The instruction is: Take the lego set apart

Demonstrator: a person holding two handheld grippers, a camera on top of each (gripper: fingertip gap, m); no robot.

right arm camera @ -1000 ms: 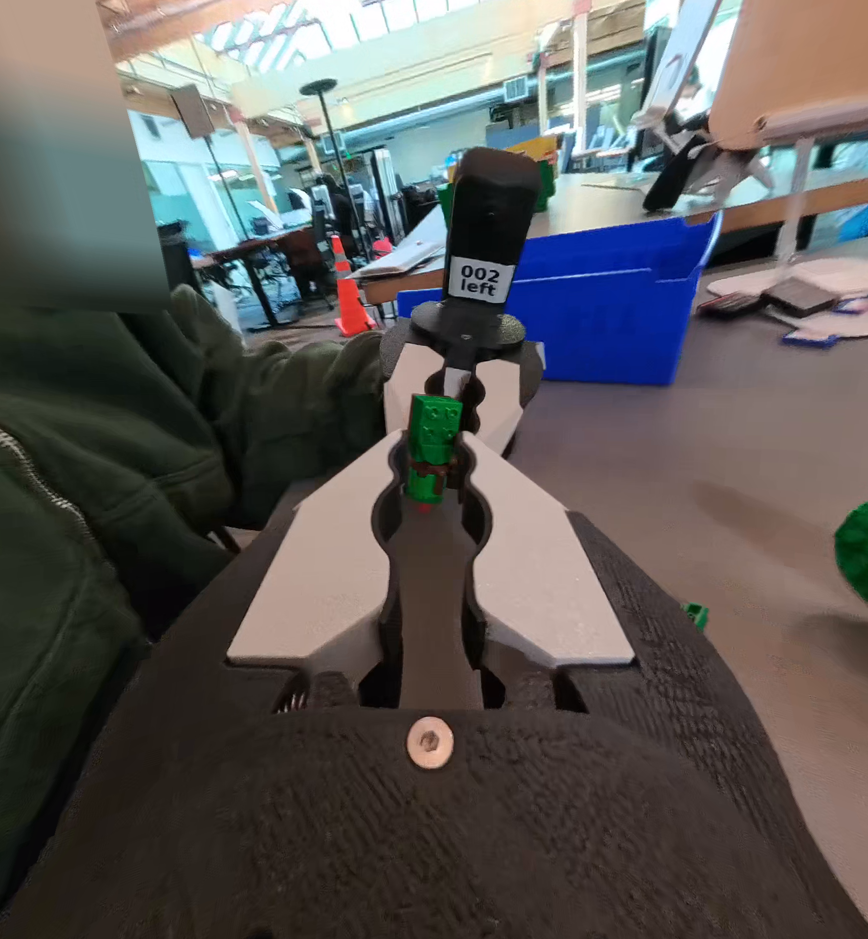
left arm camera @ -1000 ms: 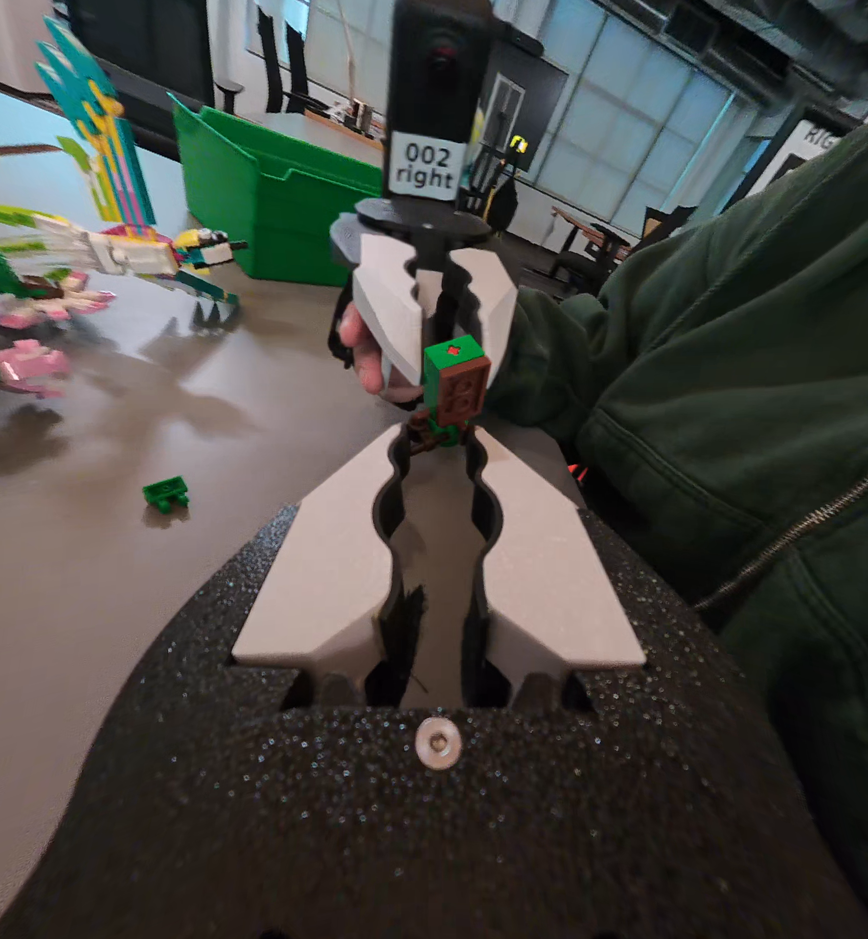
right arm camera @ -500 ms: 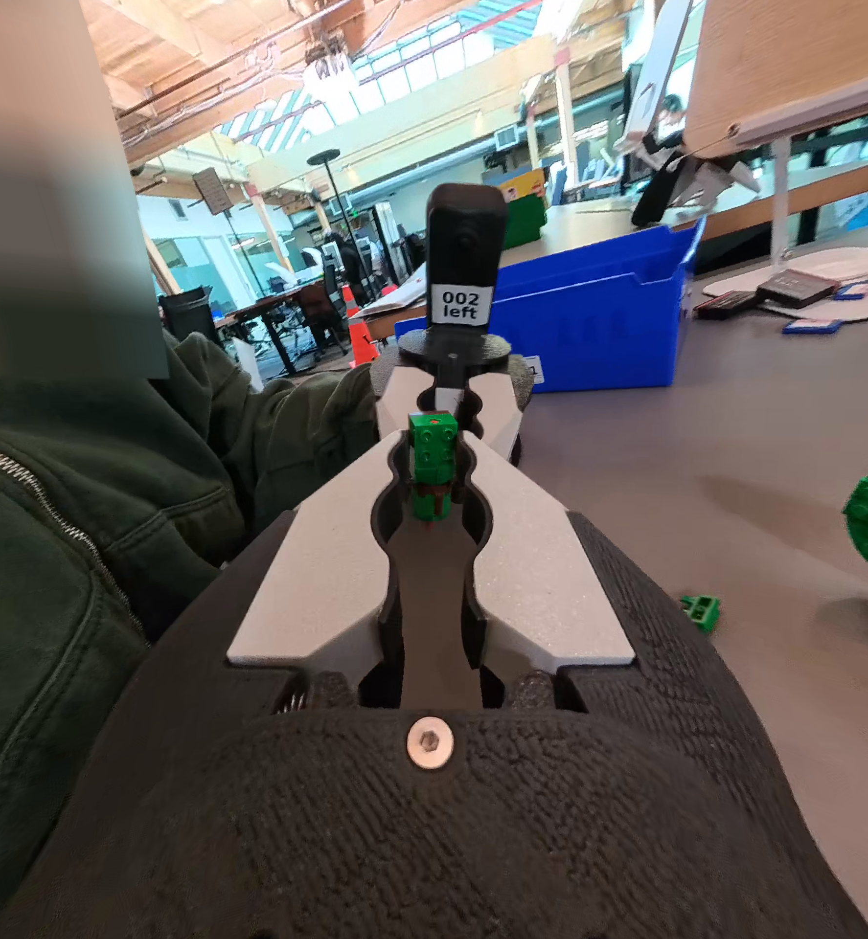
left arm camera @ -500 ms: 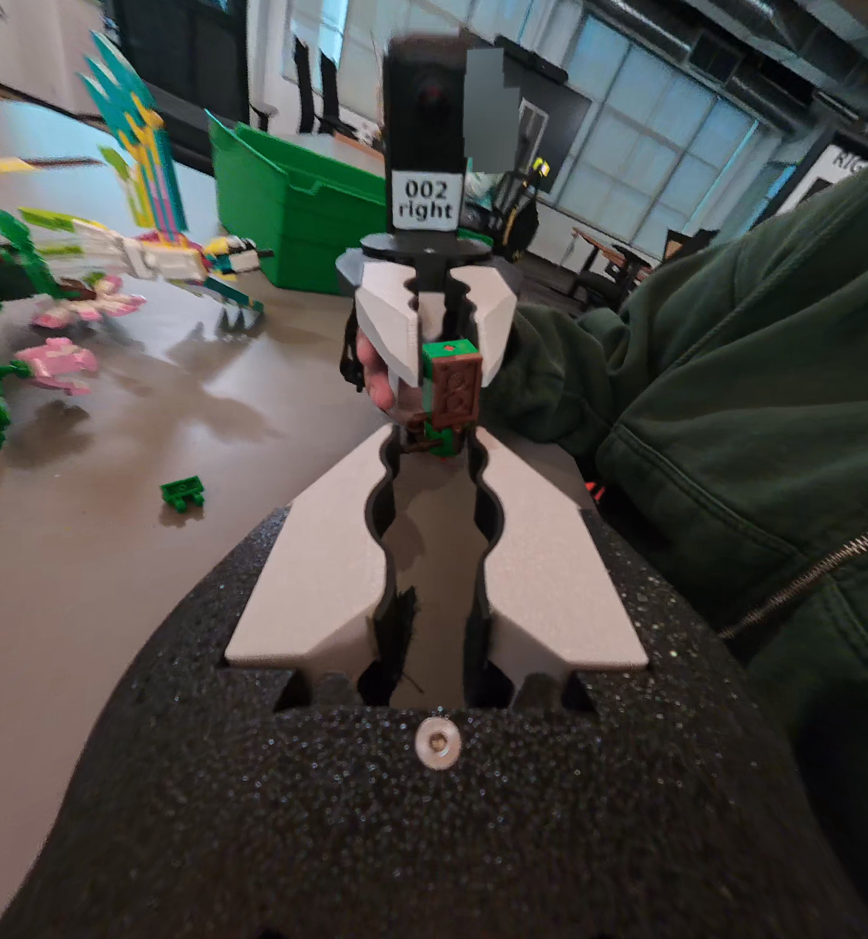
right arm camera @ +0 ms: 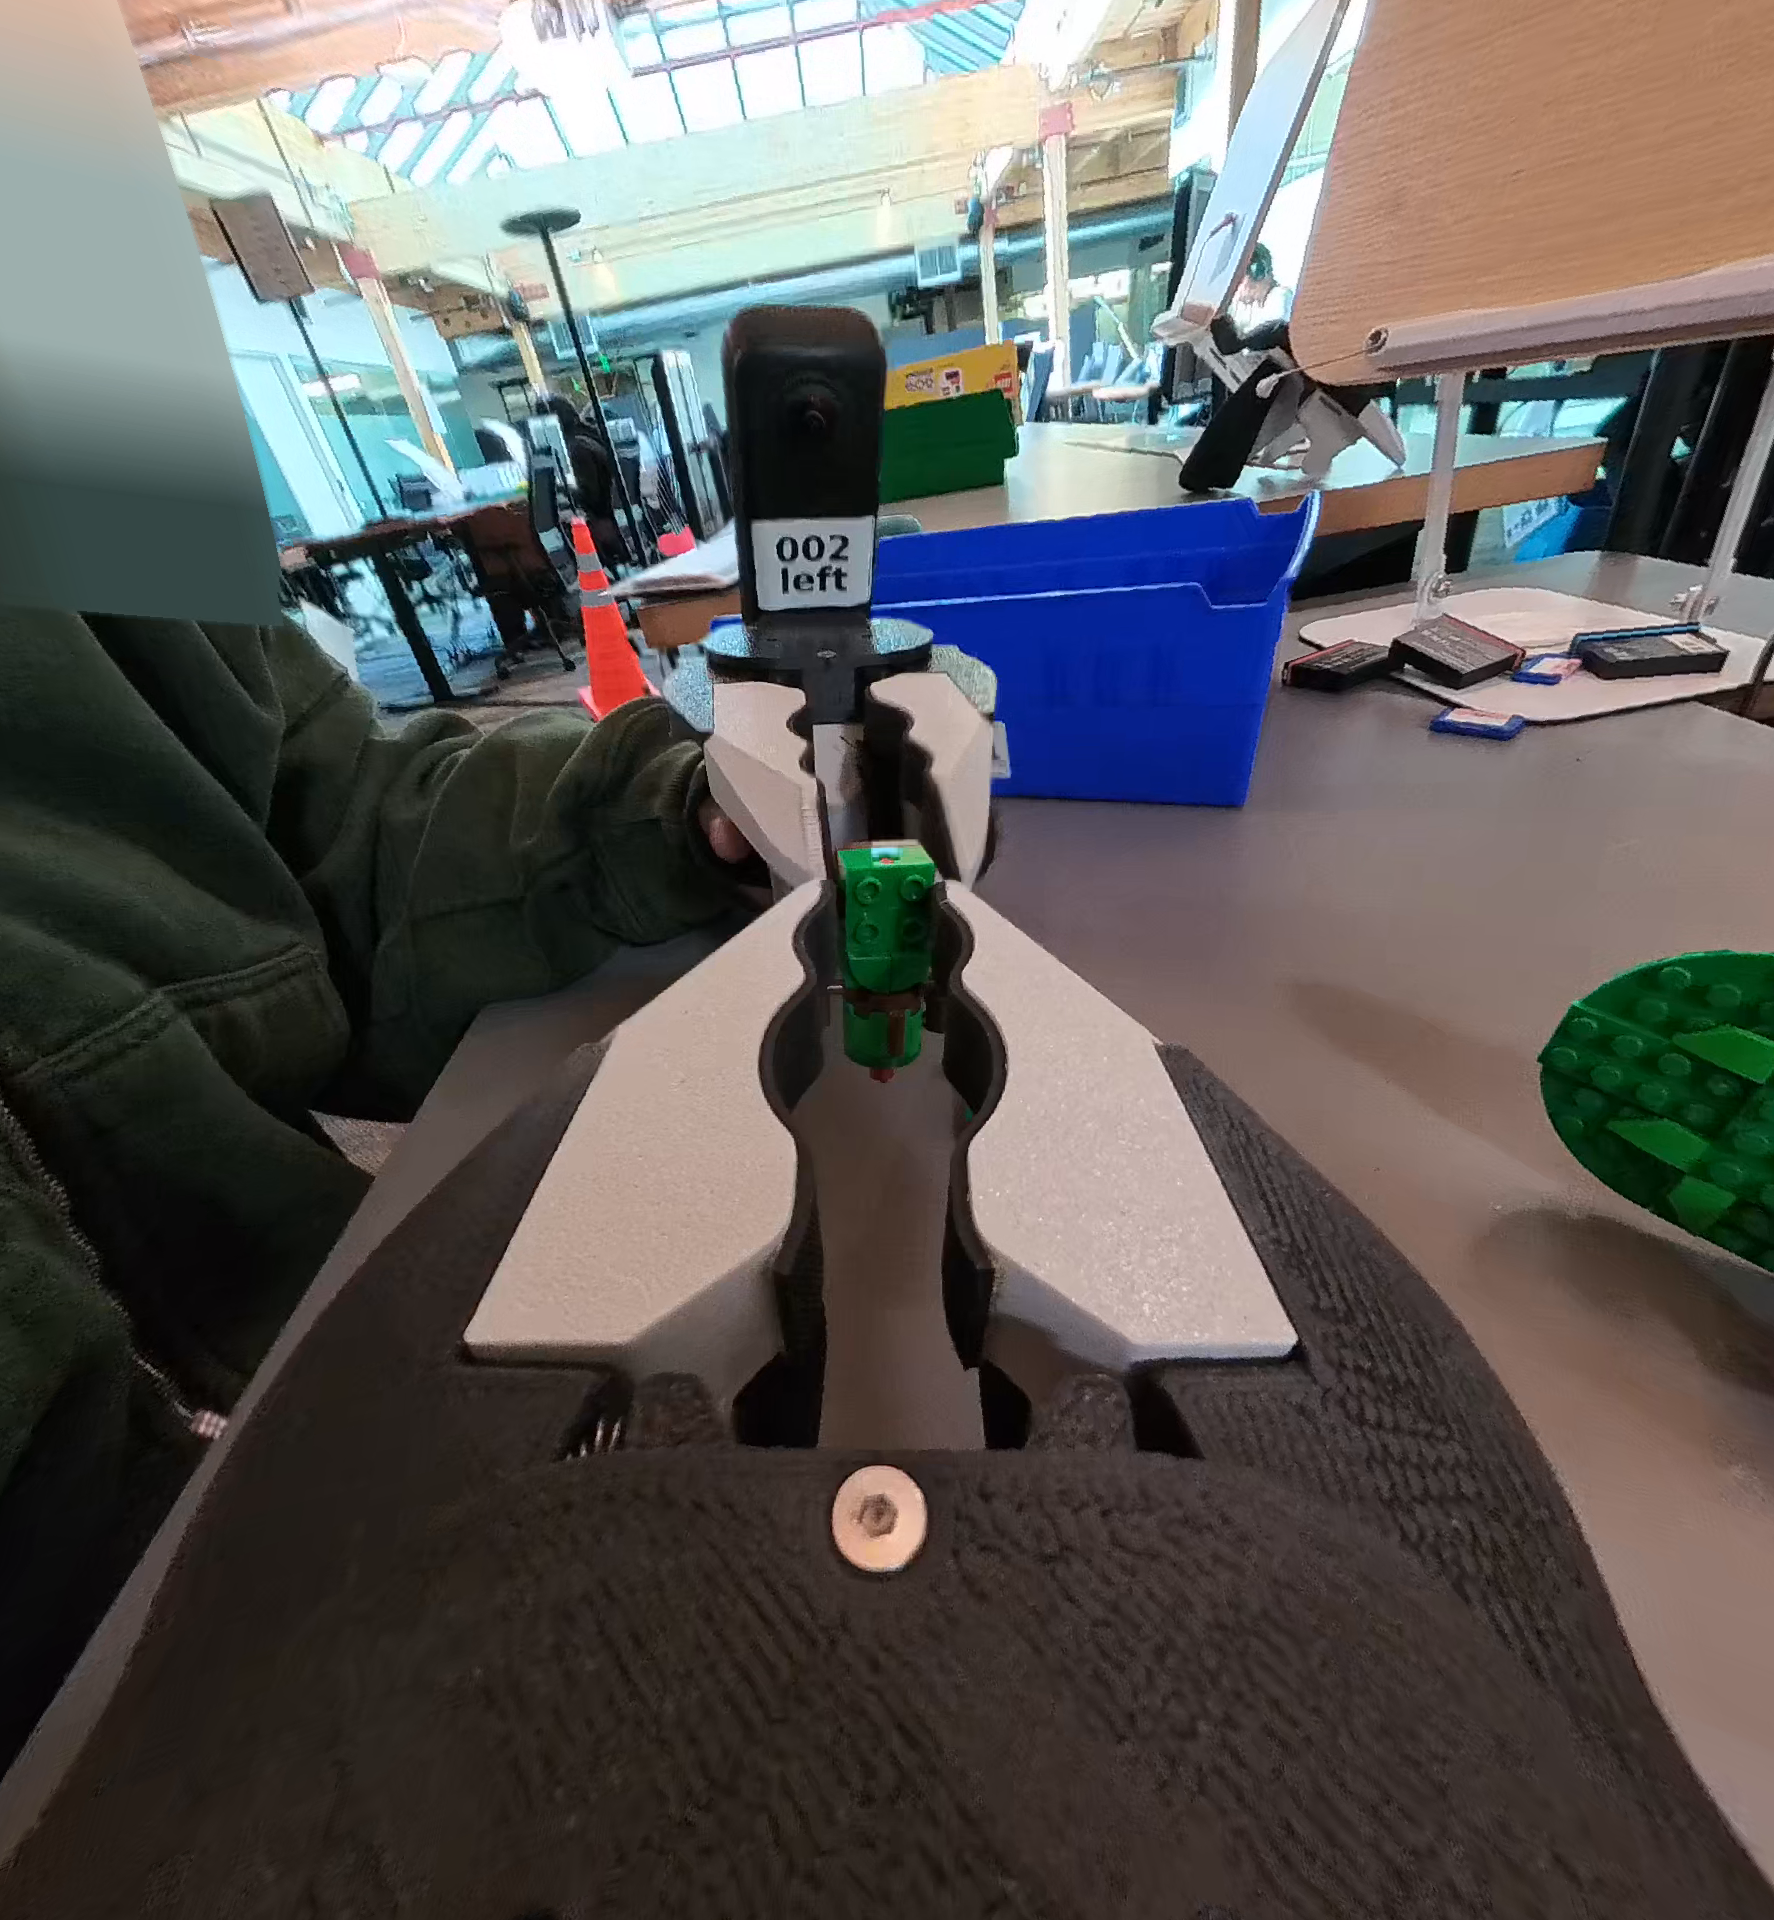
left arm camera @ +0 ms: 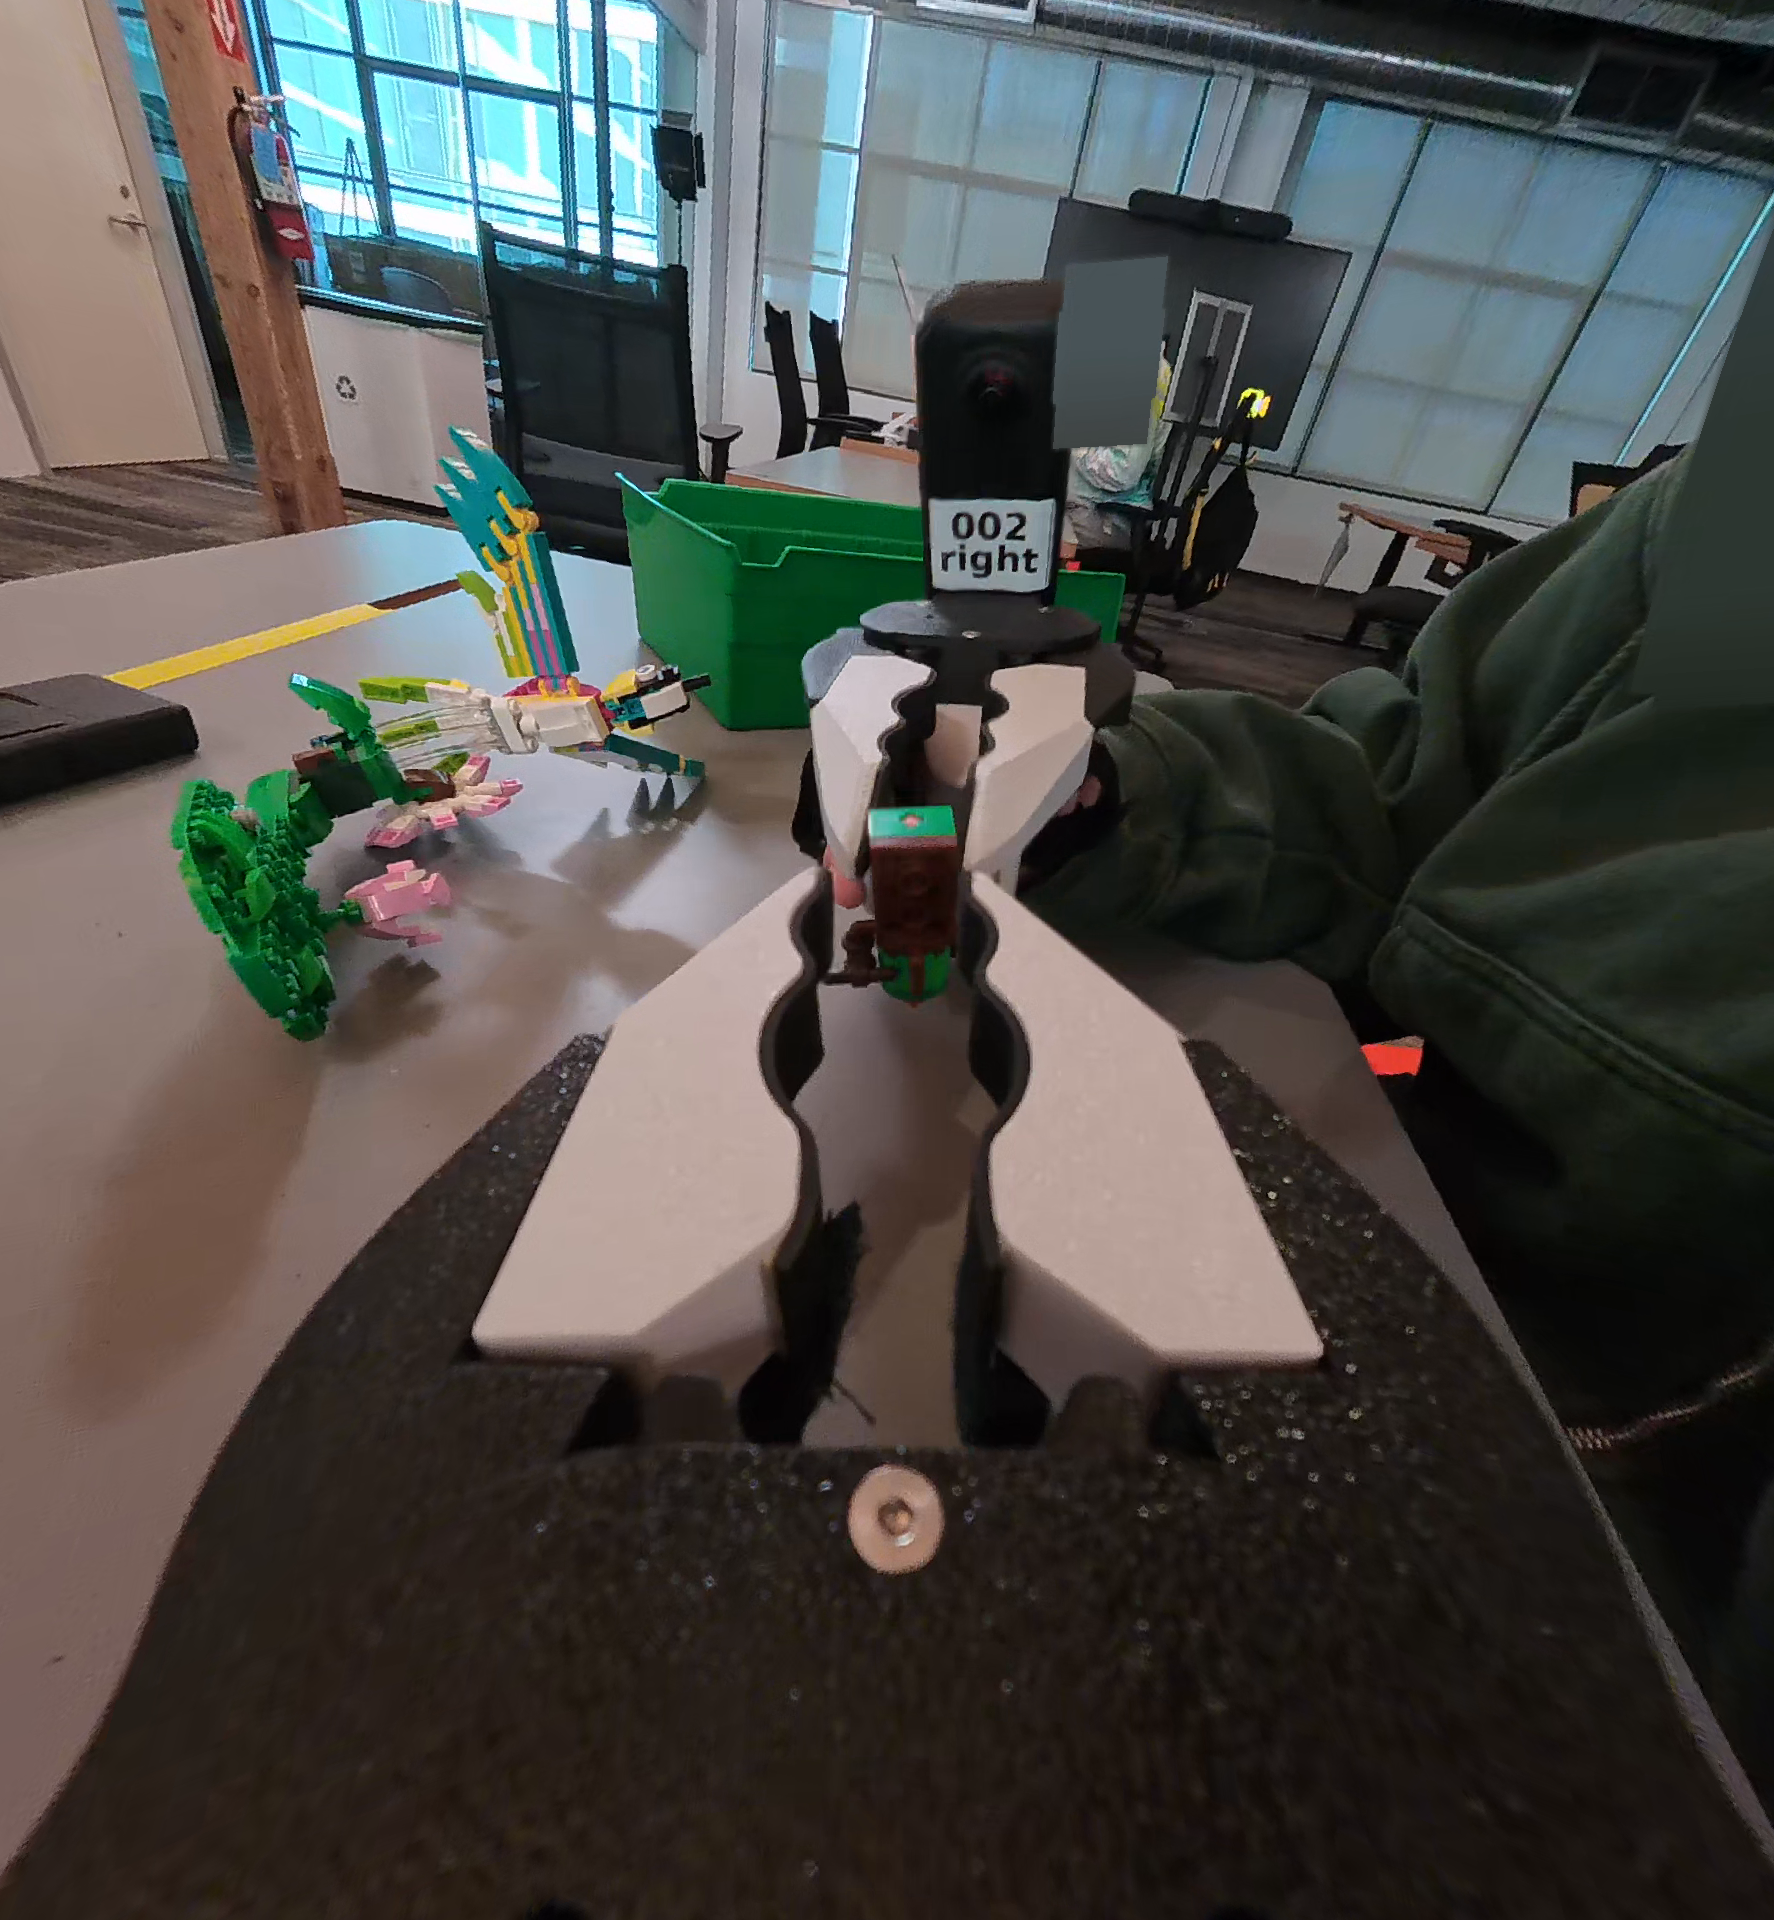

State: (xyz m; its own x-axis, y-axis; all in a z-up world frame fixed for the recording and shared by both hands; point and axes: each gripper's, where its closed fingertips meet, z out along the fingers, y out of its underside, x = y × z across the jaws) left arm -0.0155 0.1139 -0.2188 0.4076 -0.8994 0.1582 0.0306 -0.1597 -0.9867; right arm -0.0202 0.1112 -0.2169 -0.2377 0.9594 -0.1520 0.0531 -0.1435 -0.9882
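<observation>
A small lego stack (left arm camera: 912,904), brown with green ends, is held above the grey table between my two grippers, which face each other tip to tip. My left gripper (left arm camera: 893,914) is shut on its near end. My right gripper (left arm camera: 924,821) grips its far end. In the right wrist view the stack (right arm camera: 883,935) shows its green studded side between my right gripper (right arm camera: 881,925) and the left gripper (right arm camera: 852,790). The rest of the set lies left on the table: a colourful bird (left arm camera: 550,717), a green leafy base (left arm camera: 249,894) and pink flowers (left arm camera: 400,899).
A green bin (left arm camera: 758,592) stands behind the bird and a black flat box (left arm camera: 31,727) at far left. In the right wrist view a blue bin (right arm camera: 1101,665) stands behind, the green base (right arm camera: 1714,1101) lies at right, small cards (right arm camera: 1485,655) farther back. A person's green sleeve (left arm camera: 1485,831) is close. The tips of both grippers are at nearly the same place. The colourful bird (left arm camera: 550,717) is about 20 centimetres from both grippers' fingertips.
Both grippers keep hold of the stack and have swung together, so both views look more level across the table. The stack's brown face has turned toward the left camera. The loose green piece has left view.
</observation>
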